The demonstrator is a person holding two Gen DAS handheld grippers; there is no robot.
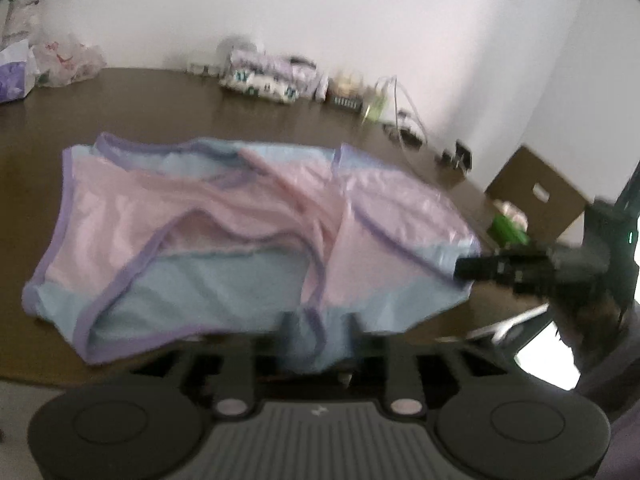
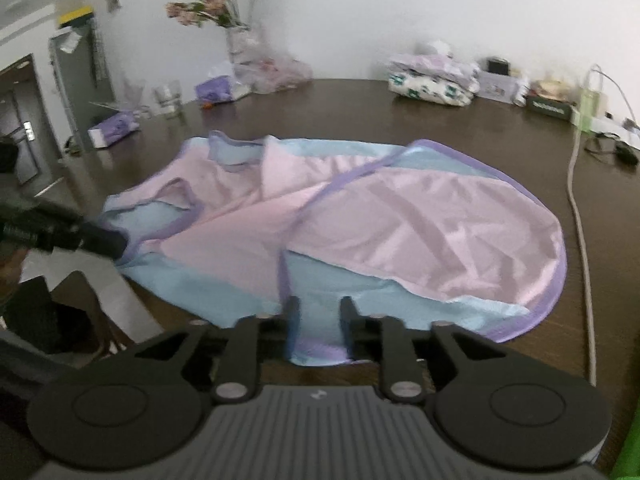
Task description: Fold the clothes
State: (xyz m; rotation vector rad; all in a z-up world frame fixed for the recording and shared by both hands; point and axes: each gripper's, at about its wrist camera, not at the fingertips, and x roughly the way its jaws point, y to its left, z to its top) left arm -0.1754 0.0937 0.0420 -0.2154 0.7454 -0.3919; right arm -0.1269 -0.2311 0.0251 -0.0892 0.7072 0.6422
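Nearest the lens, the left gripper (image 1: 316, 328) pinches a blue, purple-trimmed fold of the garment (image 1: 224, 216) at the near edge of the table (image 1: 160, 108), fingers closed on the cloth. The right gripper (image 2: 316, 320) grips the same hem further along that edge in the same way, with blue fabric bunched between its fingers.

The pink-and-blue garment lies spread across the middle of the dark table, partly doubled over and creased, with purple binding looping across it. With both grips on the near hem, the fold will likely go best if the two grippers travel level and together, keeping the slippery-looking cloth taut so the trimmed edges meet squarely.

Along the far edge sit a stack of folded clothes (image 2: 434, 80), a vase of flowers (image 2: 236, 40) and tissue boxes (image 2: 116, 130); a cable (image 2: 576, 184) trails down the right edge, close enough to snag the cloth.
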